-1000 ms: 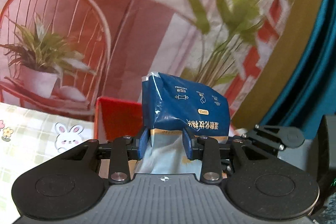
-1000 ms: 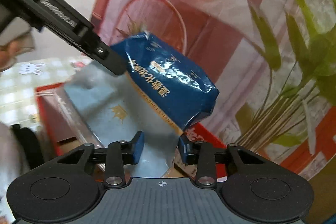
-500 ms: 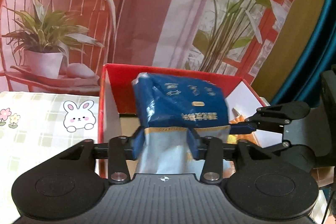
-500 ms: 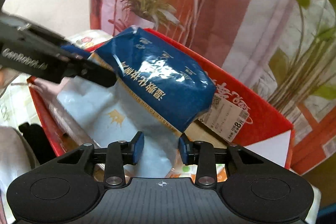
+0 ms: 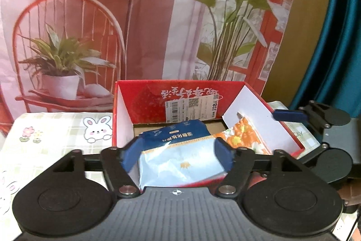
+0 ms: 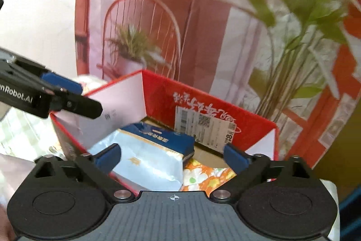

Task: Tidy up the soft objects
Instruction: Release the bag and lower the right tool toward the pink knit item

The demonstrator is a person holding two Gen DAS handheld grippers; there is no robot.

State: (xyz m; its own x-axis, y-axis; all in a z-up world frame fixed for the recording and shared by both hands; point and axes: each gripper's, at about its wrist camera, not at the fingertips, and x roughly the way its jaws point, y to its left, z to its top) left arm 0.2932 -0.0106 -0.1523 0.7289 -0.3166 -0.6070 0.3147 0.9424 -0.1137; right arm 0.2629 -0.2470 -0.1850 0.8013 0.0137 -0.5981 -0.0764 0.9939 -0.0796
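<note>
Inside the red box [image 5: 158, 92], the blue pack [image 5: 180, 150] fills the floor from 6 to 9 o'clock, and the orange floral packet [image 5: 243, 139] lies at 3 o'clock, touching it. Bare cardboard stays free only along the back wall, at 12 o'clock. The box's white side flaps lean inward, narrowing the mouth. Left of the box, at 9 o'clock, the bunny-print tablecloth [image 5: 56, 128] lies open. The printed backdrop [image 5: 158, 15] closes off 12 o'clock.
</note>
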